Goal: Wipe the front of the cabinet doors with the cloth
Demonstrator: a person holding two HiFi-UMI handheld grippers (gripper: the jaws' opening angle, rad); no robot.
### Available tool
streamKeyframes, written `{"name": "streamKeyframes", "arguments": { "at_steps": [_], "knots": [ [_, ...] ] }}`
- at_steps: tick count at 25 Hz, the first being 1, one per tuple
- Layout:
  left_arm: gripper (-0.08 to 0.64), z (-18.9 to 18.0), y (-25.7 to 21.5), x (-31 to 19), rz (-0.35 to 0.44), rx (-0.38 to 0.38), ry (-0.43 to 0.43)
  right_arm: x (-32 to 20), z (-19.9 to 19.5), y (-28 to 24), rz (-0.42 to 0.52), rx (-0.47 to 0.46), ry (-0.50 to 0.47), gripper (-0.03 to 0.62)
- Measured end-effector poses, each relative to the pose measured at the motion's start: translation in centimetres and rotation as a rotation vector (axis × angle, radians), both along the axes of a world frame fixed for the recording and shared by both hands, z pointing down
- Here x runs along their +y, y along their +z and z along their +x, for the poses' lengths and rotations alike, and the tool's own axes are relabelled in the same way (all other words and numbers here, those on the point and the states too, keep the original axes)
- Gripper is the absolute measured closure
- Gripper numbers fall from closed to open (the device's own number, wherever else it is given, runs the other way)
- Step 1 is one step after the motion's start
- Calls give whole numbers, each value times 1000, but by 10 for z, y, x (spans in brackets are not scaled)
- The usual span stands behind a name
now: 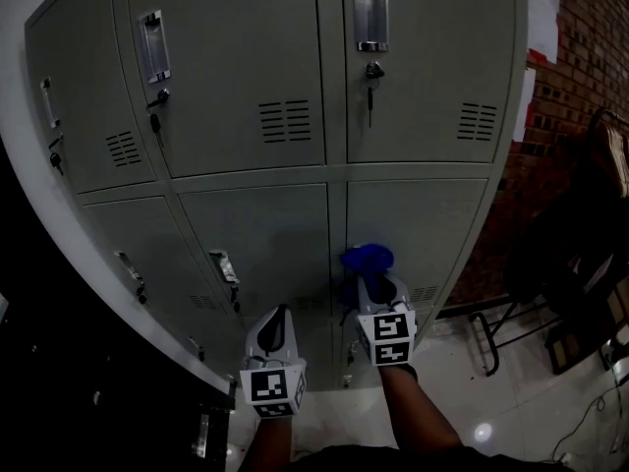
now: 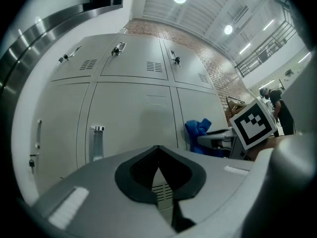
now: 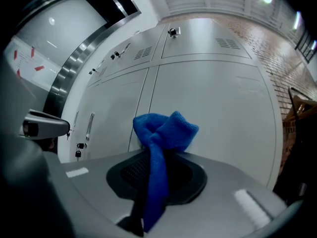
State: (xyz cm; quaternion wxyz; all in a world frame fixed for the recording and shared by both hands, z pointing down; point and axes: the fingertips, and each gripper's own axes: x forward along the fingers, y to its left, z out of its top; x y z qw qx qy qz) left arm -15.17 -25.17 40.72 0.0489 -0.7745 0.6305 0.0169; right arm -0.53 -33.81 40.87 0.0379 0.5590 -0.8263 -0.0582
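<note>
A grey metal locker cabinet [image 1: 295,87] with several doors fills the head view. My right gripper [image 1: 371,281] is shut on a blue cloth [image 1: 367,259], held close to the lower right door [image 1: 423,224]. In the right gripper view the blue cloth [image 3: 163,133] bunches above the jaws and hangs down between them, just off the door [image 3: 213,103]. My left gripper [image 1: 280,321] is shut and holds nothing, lower and to the left, in front of the lower middle door [image 1: 265,234]. From the left gripper view I see the cloth [image 2: 198,130] and the right gripper [image 2: 218,138] at right.
Door handles [image 1: 225,275], keys in locks [image 1: 371,87] and vent slots [image 1: 285,121] stud the doors. A brick wall [image 1: 580,57] stands to the right, with dark chairs or frames [image 1: 570,264] on the pale floor [image 1: 491,401]. A dark unit [image 1: 59,362] sits at lower left.
</note>
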Motion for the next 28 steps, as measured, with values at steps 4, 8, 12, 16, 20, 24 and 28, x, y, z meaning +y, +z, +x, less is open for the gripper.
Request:
{"name": "streamKeyframes", "arguments": {
  "at_steps": [4, 8, 12, 16, 20, 24, 28],
  "knots": [
    [543, 13, 3, -2, -4, 3, 18, -1, 22, 2, 4, -7, 36, 525],
    [543, 23, 5, -3, -8, 4, 26, -2, 45, 3, 3, -5, 67, 525],
    [543, 34, 8, -6, -14, 5, 42, -3, 69, 4, -1, 0, 93, 523],
    [543, 45, 7, -10, -13, 5, 57, -5, 93, 7, -11, -3, 122, 523],
    [543, 57, 6, -13, -8, 6, 74, -8, 119, 8, -14, 7, 161, 523],
    [543, 60, 5, -13, -9, 6, 75, -9, 140, 13, -18, 44, 192, 523],
    [543, 61, 7, -13, -13, 5, 73, -10, 159, 15, -36, 39, 211, 523]
  ]
}}
